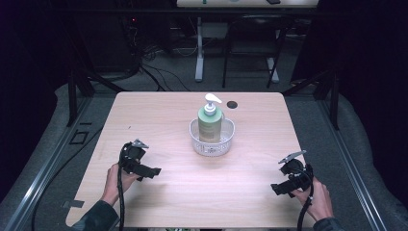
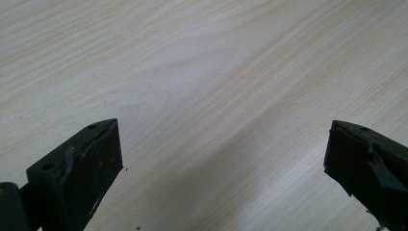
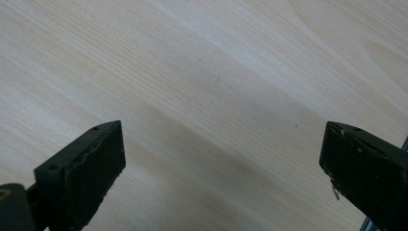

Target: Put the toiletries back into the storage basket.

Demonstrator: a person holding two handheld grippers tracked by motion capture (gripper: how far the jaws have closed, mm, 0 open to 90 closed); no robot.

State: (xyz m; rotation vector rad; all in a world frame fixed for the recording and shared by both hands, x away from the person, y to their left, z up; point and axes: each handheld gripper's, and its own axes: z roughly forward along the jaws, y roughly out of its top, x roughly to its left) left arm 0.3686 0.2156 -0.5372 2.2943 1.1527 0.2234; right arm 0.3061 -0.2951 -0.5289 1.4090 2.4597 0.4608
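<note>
A pale green pump bottle (image 1: pixel 210 121) with a white pump head stands upright inside a small clear basket (image 1: pixel 212 146) at the middle of the light wooden table (image 1: pixel 183 192). My left gripper (image 1: pixel 150 172) rests low over the table's front left, held by a hand, well left of the basket. My right gripper (image 1: pixel 277 189) sits at the front right, also in a hand. In the left gripper view the jaws (image 2: pixel 221 149) stand wide apart over bare wood. The right gripper view shows the same: jaws (image 3: pixel 221 149) spread wide, nothing between them.
A small dark round hole (image 1: pixel 232 104) marks the table behind the basket. Beyond the far edge stand desk legs (image 1: pixel 199 53) and cables on a grey floor. Black frame bars (image 1: pixel 73 96) flank the table on both sides.
</note>
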